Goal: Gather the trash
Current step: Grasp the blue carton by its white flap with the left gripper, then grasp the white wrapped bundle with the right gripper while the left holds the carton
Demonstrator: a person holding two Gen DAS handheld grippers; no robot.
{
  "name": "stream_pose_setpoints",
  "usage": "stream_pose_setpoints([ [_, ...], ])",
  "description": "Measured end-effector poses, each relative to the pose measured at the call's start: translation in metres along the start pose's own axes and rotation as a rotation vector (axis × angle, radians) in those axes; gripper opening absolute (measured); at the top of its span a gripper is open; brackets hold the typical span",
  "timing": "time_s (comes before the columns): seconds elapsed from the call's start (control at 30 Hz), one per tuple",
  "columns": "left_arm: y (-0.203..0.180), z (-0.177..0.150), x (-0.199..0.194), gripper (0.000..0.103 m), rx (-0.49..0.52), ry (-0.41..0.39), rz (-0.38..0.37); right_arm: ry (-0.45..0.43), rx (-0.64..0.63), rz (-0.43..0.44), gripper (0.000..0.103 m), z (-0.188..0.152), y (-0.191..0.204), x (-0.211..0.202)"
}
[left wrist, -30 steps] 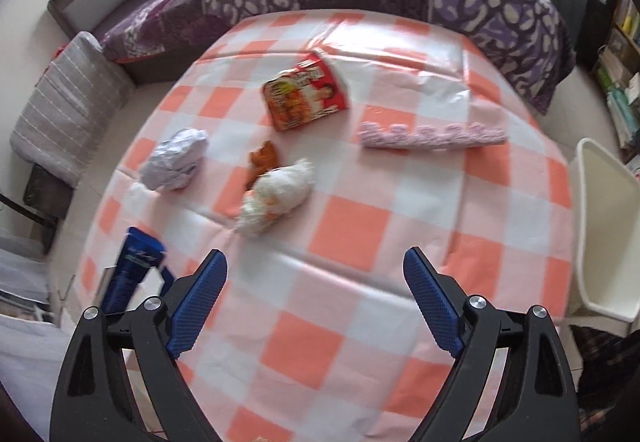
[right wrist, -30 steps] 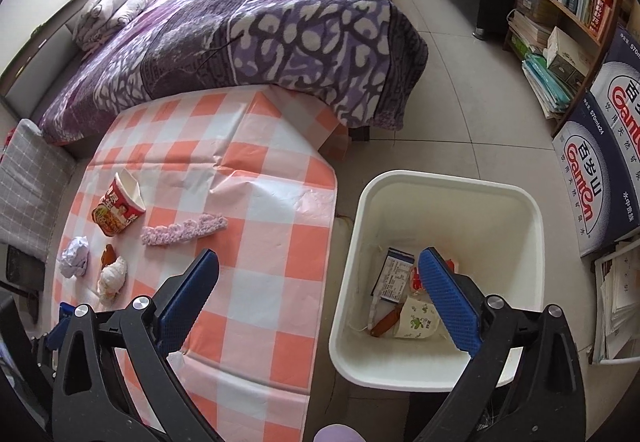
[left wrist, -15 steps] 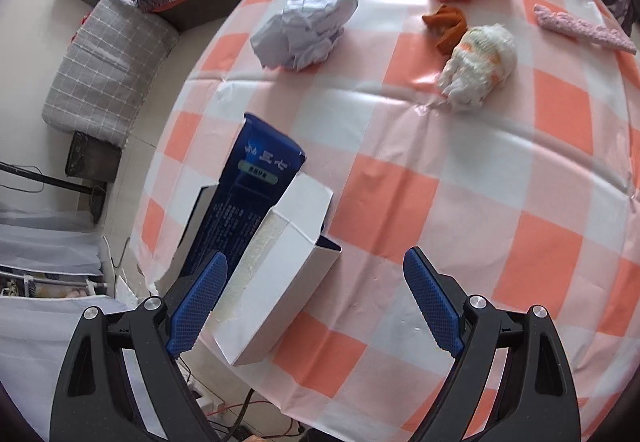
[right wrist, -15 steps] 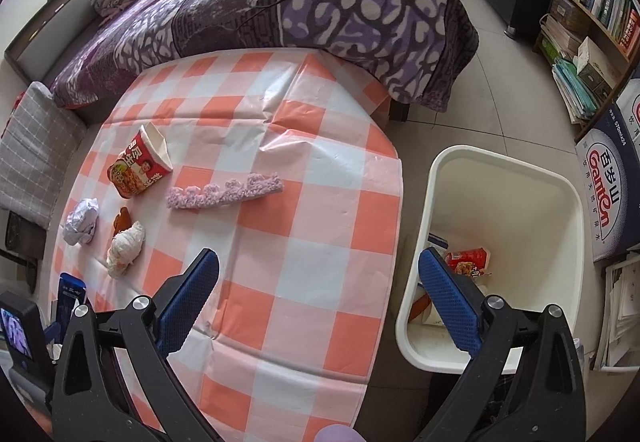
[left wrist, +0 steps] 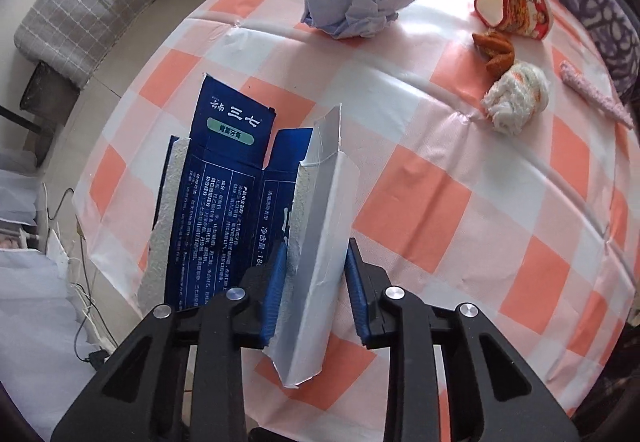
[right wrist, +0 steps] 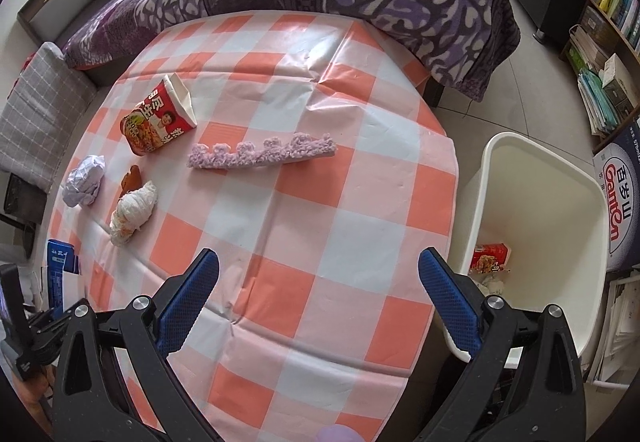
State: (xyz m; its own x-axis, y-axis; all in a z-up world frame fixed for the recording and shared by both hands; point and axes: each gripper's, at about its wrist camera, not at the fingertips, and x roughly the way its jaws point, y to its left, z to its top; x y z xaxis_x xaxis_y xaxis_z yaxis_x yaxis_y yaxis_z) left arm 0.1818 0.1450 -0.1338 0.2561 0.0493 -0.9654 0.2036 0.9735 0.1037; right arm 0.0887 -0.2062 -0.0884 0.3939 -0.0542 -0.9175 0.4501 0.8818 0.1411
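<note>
Jaws of the left gripper (left wrist: pixel 314 292) are closing on the raised white flap of the opened-out blue carton (left wrist: pixel 224 202), which lies at the near left edge of the table (left wrist: pixel 440 202); the flap stands between the pads and looks pinched or nearly so. Jaws of the right gripper (right wrist: pixel 320 306) stand wide with nothing between them, above the near middle of the table.

Judgement: the carton is thin card, light, and flexes easily; the upright flap is the sensible hold, though it may fold or tear under load.

Left view shows the carton's print and the flap in the grip, then, going right, the paper ball (left wrist: pixel 360 2), brown scrap (left wrist: pixel 494 50), white wad (left wrist: pixel 516 98) and noodle cup (left wrist: pixel 516 8). Right view alone shows the purple strip (right wrist: pixel 260 154) in full and the bin (right wrist: pixel 540 178) to the right of the table, already holding trash.
</note>
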Motion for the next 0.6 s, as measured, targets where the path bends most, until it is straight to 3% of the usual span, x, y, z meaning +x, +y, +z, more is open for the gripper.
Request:
stream_pose_setpoints([
  [0.13, 0.021, 0.009, -0.026, 0.017, -0.147, -0.071, -0.139, -0.006, -0.006, 0.004, 0.096, -0.004, 0.006, 0.003],
  [0.27, 0.042, 0.012, -0.065, 0.016, -0.273, -0.18, -0.272, -0.015, -0.056, 0.016, 0.096, -0.005, 0.025, 0.01],
  [0.5, 0.053, 0.011, -0.137, 0.016, -0.339, -0.384, -0.321, 0.059, -0.025, 0.136, 0.096, -0.002, 0.085, 0.038],
  [0.6, 0.052, 0.007, -0.155, 0.016, -0.355, -0.427, -0.349, 0.047, 0.007, 0.18, 0.096, 0.001, 0.123, 0.052],
])
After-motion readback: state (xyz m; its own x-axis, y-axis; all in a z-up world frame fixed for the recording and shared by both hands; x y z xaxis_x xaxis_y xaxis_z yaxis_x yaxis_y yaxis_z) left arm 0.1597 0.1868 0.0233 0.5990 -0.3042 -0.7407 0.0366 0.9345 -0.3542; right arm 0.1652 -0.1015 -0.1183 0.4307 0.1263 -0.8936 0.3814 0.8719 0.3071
